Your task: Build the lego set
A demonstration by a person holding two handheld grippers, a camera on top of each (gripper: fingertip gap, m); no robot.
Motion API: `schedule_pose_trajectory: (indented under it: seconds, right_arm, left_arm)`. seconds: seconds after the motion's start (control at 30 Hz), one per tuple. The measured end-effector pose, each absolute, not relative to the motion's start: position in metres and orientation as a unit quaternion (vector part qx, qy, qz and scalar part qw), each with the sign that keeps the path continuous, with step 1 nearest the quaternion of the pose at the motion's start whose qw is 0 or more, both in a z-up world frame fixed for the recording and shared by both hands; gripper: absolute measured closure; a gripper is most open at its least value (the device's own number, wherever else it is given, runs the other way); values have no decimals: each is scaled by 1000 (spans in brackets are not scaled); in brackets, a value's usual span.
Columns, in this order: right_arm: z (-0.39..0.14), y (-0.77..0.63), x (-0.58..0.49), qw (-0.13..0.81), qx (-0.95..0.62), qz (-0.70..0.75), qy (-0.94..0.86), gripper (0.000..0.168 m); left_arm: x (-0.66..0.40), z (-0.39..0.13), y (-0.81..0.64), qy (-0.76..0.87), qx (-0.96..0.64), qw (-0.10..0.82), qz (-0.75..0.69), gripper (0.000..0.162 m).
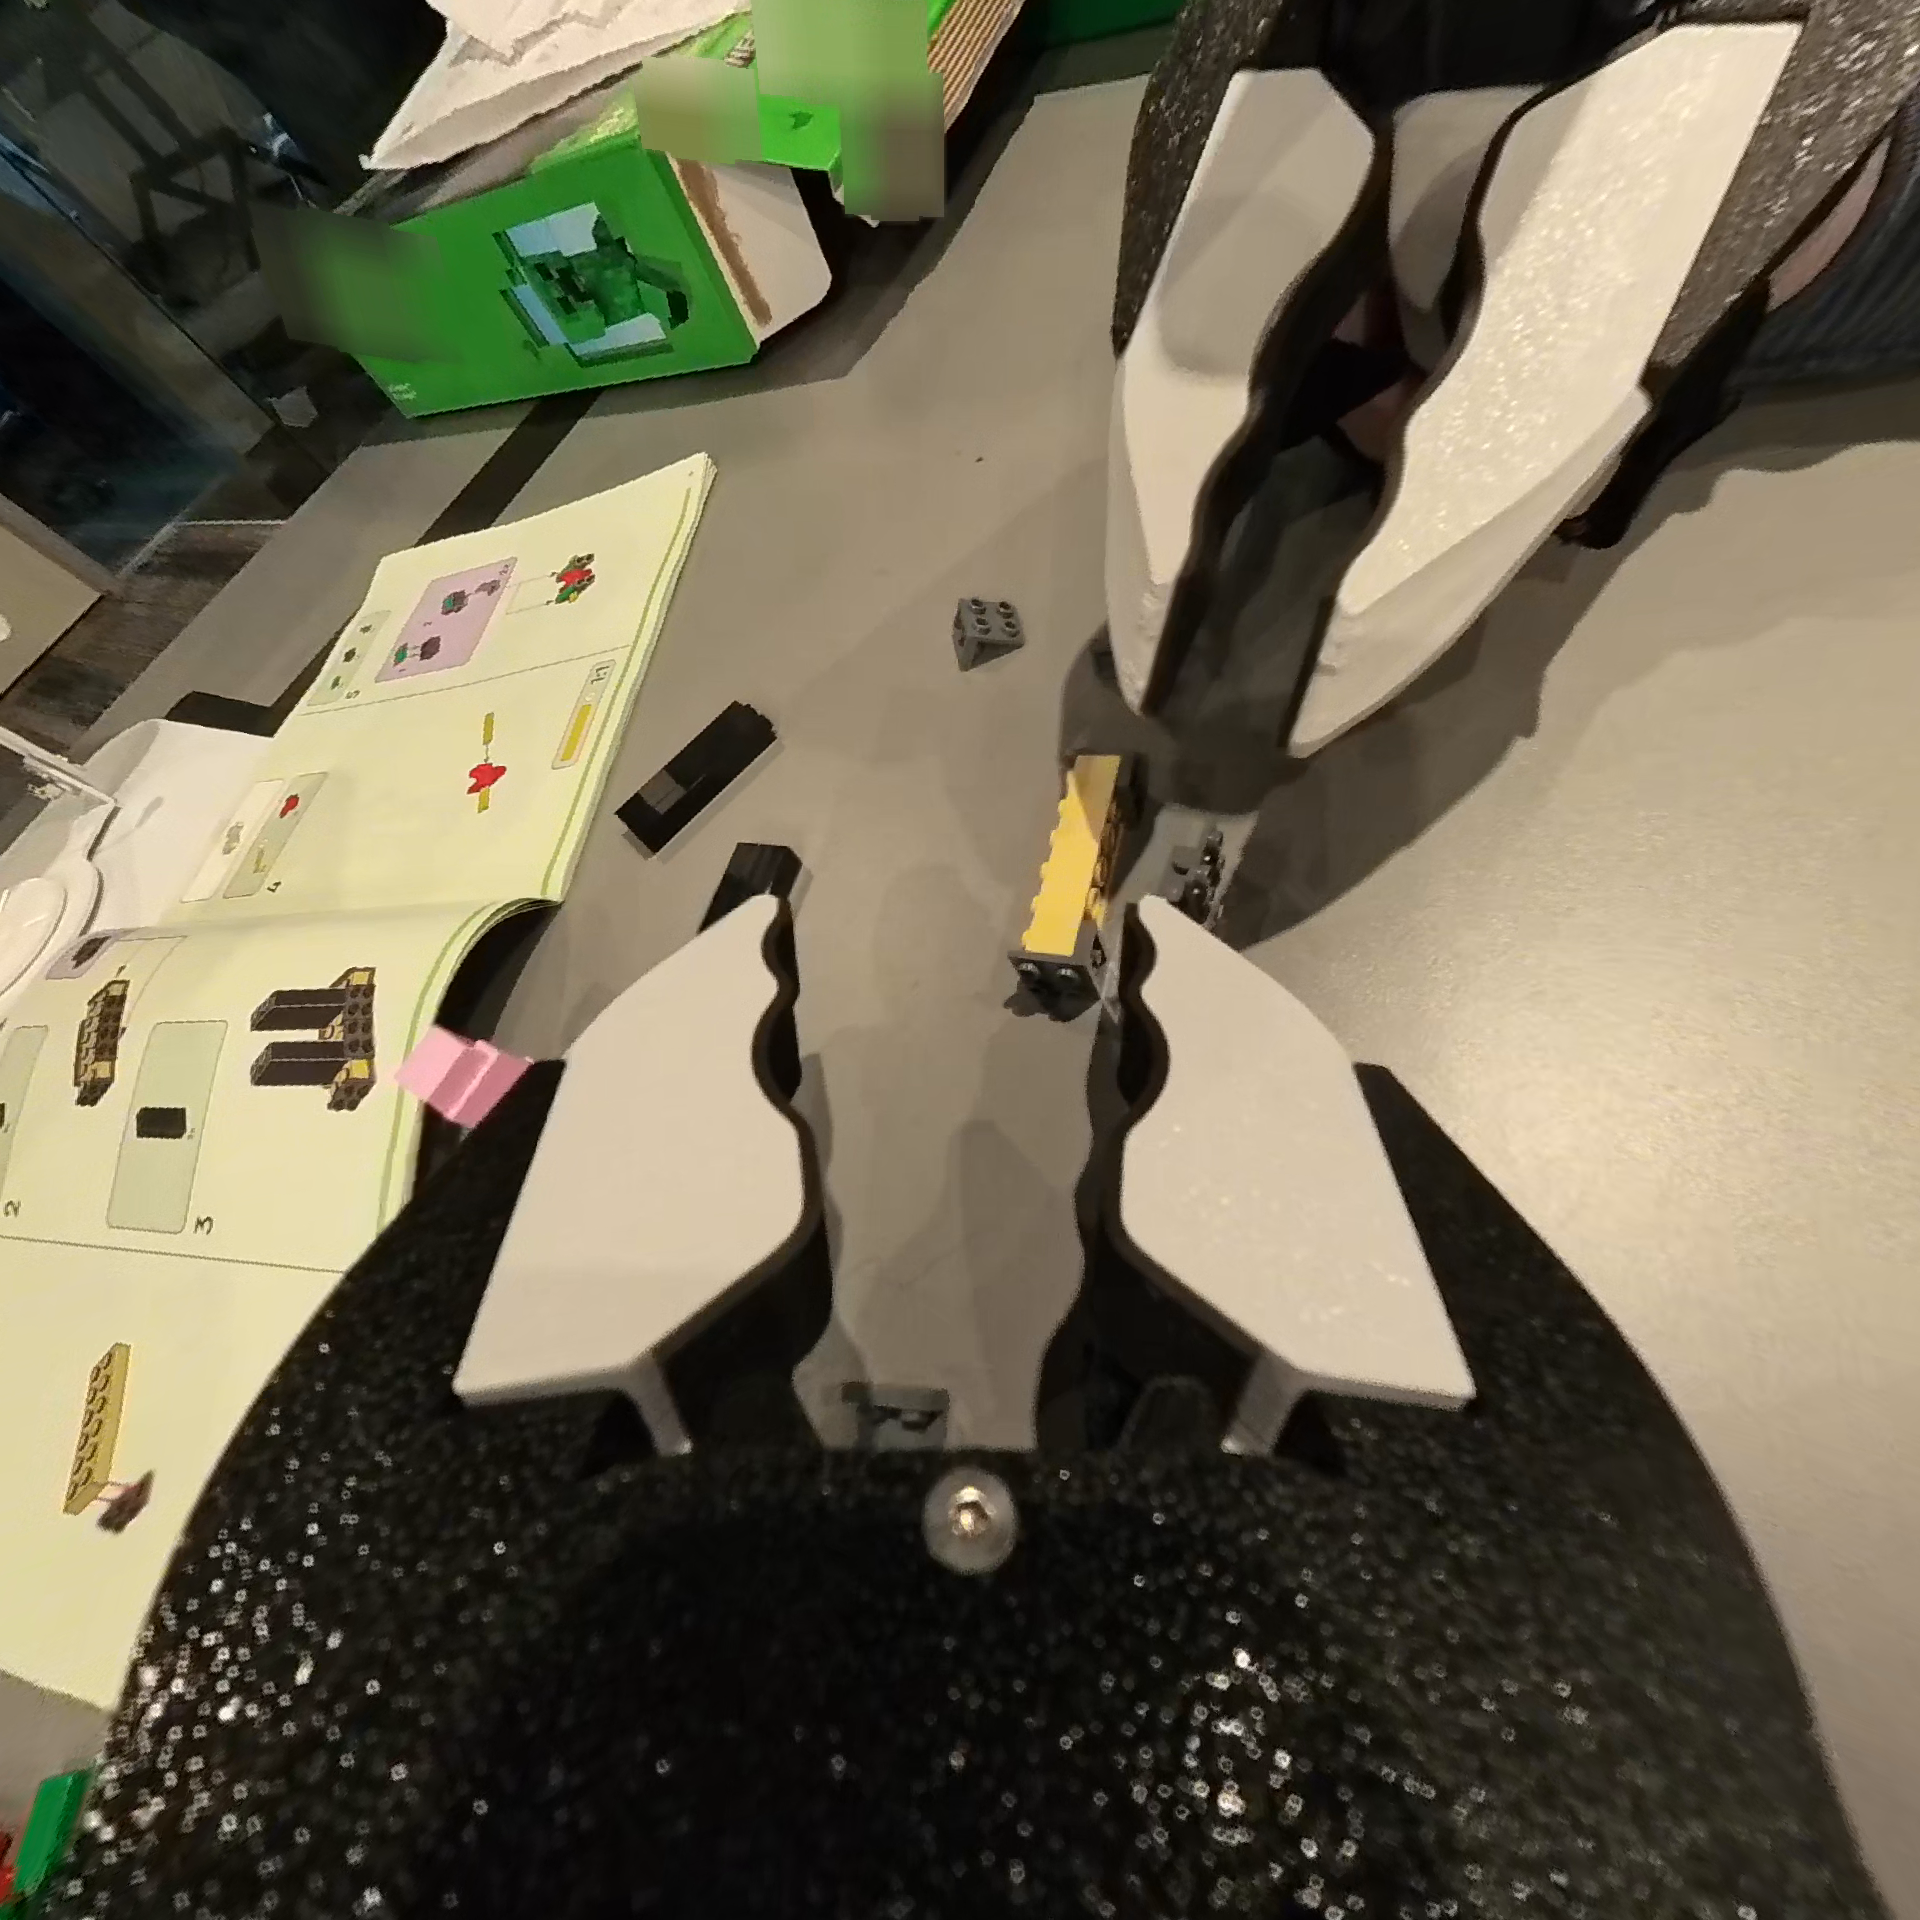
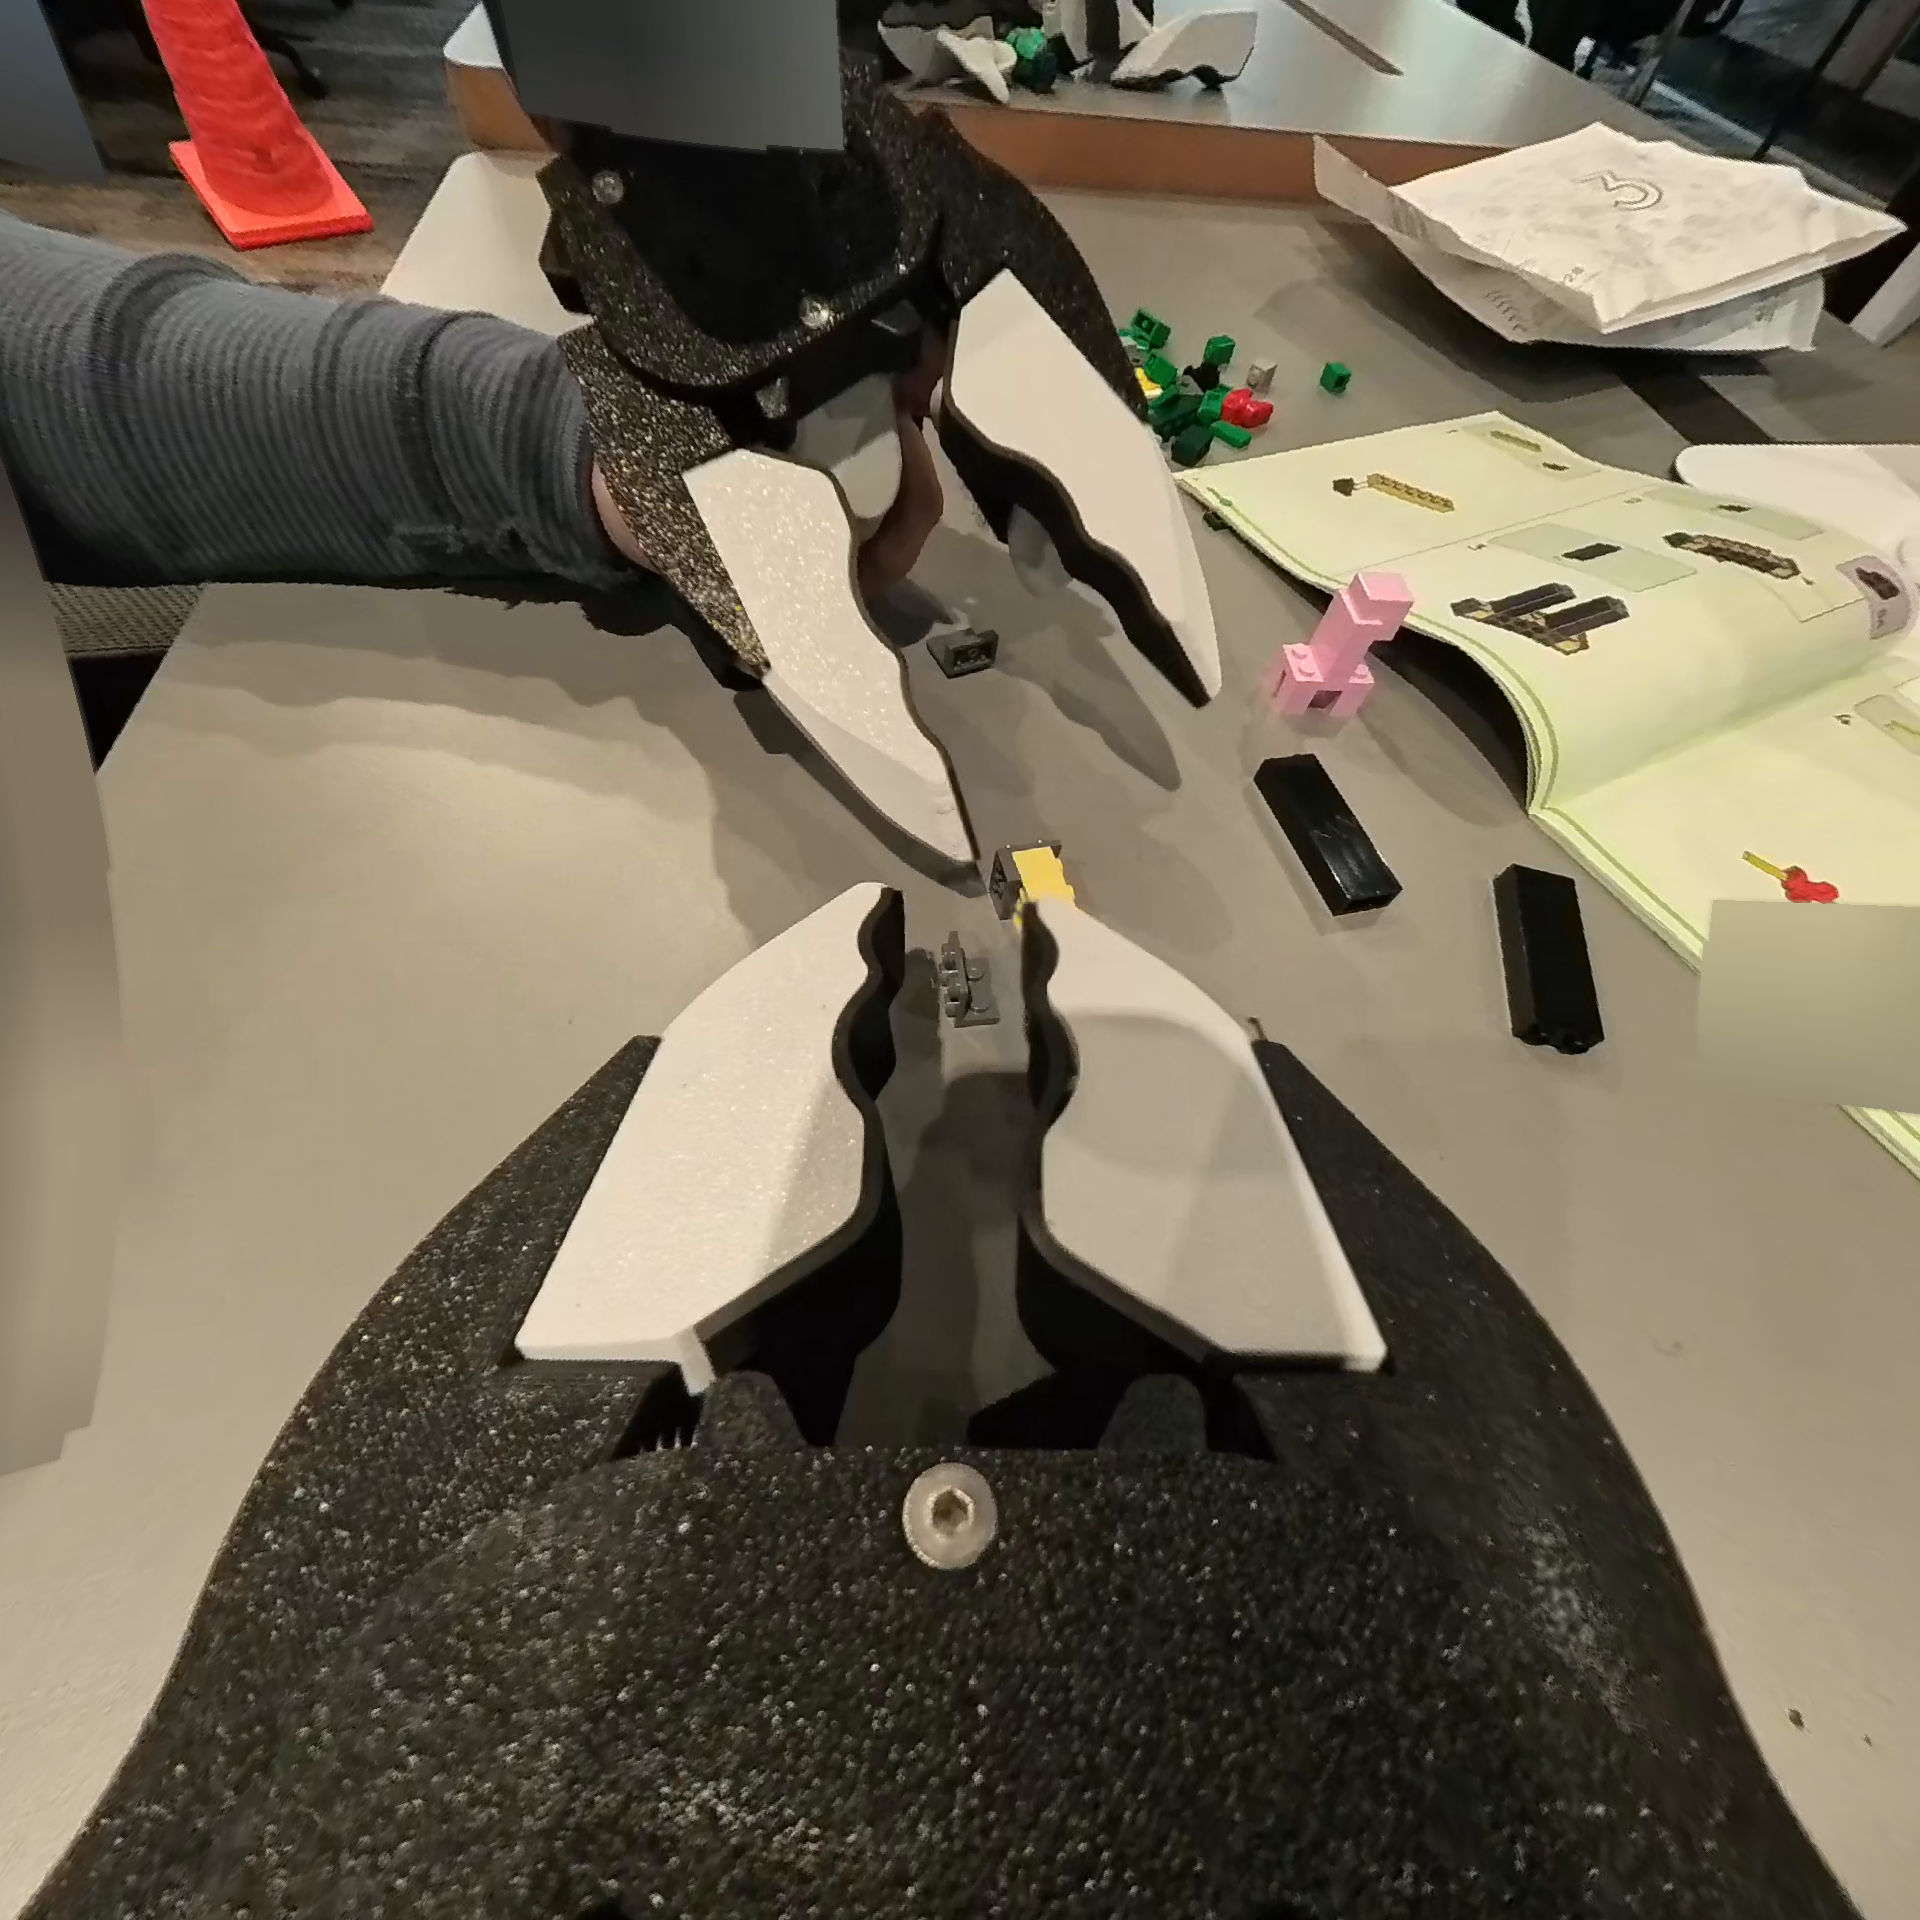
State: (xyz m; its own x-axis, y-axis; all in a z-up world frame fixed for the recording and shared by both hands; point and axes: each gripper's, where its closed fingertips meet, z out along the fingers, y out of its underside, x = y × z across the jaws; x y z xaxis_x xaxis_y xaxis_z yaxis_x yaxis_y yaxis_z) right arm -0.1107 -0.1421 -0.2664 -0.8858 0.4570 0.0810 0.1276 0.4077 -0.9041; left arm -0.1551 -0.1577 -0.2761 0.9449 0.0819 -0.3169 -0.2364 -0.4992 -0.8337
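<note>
A yellow plate (image 1: 1070,883) with dark grey brackets on its ends lies on the grey table; only its near end (image 2: 1039,871) shows in the right wrist view. A small grey studded piece (image 2: 966,982) lies on the table between my right gripper's (image 2: 956,904) fingers, which stand narrowly open and do not touch it. It also shows beside the plate in the left wrist view (image 1: 1195,868). My right gripper (image 1: 1221,743) points down at the plate's far end. My left gripper (image 1: 961,925) is open and empty, with its right fingertip (image 1: 1148,925) at the plate's near end. It faces my right gripper (image 2: 1081,774).
Two long black bricks (image 2: 1325,831) (image 2: 1543,956), a pink figure (image 2: 1340,644) and an open instruction booklet (image 2: 1662,623) lie to the side. A grey bracket (image 1: 992,629) and a dark piece (image 2: 964,652) lie loose. Green bricks (image 2: 1205,384), a green box (image 1: 561,281) and paper bags (image 2: 1600,229) lie farther back. The grippers' ends are close to 5 cm from one another.
</note>
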Motion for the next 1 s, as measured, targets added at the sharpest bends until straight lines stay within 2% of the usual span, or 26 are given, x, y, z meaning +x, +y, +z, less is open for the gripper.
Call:
schedule_pose_trajectory:
  seconds: [0.3,0.67,1.0]
  right_arm:
    - [-258,-135,-106,132,-182,553,-802,146]
    - [-292,-144,-108,149,-166,437,-871,150]
    - [-298,-145,-111,165,-168,416,-878,153]
  left_arm:
    - [-153,-273,-163,57,-850,504,142,101]
    - [-148,-288,-159,73,-866,479,128,102]
    - [-146,-290,-159,80,-869,471,129,103]
